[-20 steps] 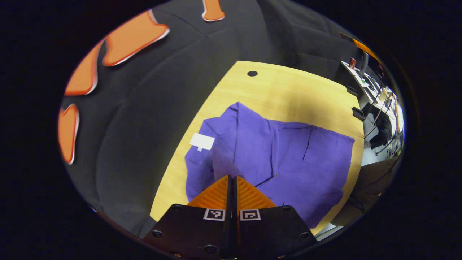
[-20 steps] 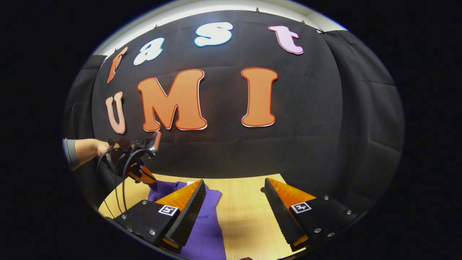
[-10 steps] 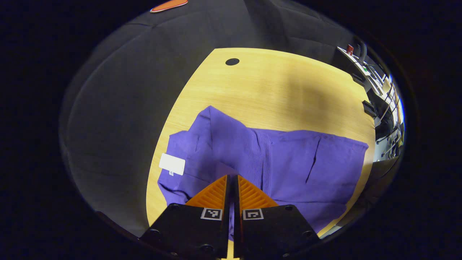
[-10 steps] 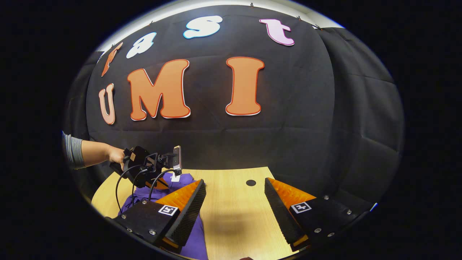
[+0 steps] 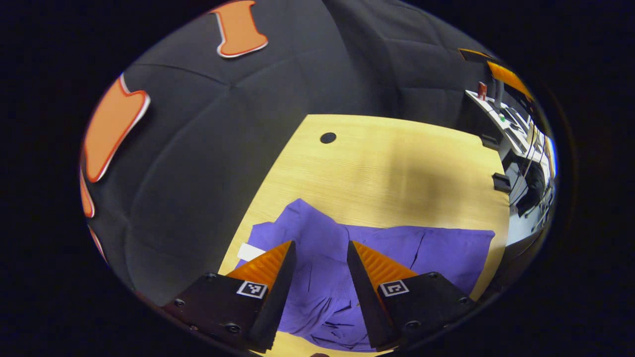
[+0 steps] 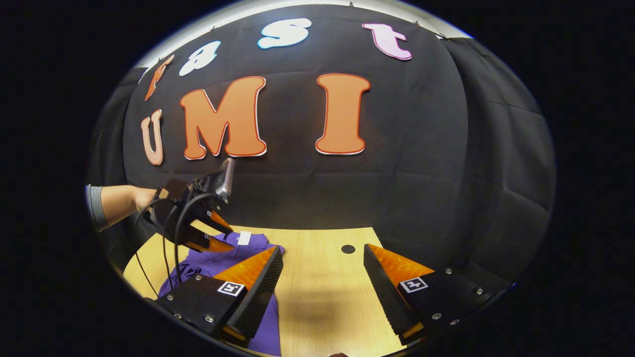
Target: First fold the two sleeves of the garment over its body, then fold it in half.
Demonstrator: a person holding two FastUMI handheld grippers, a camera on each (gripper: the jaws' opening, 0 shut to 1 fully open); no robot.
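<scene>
- Wooden bench [image 5: 397, 168] carries the purple garment [image 5: 426, 248], spread flat along its near edge, a white tag [image 5: 249, 251] at its 9 o'clock end
- Your left claw [image 5: 318, 258] hangs above the garment with its fingers apart, gripping nothing
- Your right claw [image 6: 322, 265] is spread wide over bare wood, the garment [image 6: 223, 258] at its 9 o'clock

I'm working in a staged recording booth inside a lab or office: black cloth wall [image 6: 421, 163] ahead of my grippers, pale wooden table [image 5: 397, 168] beneath, cluttered equipment desk [image 5: 516, 134] far right.
</scene>
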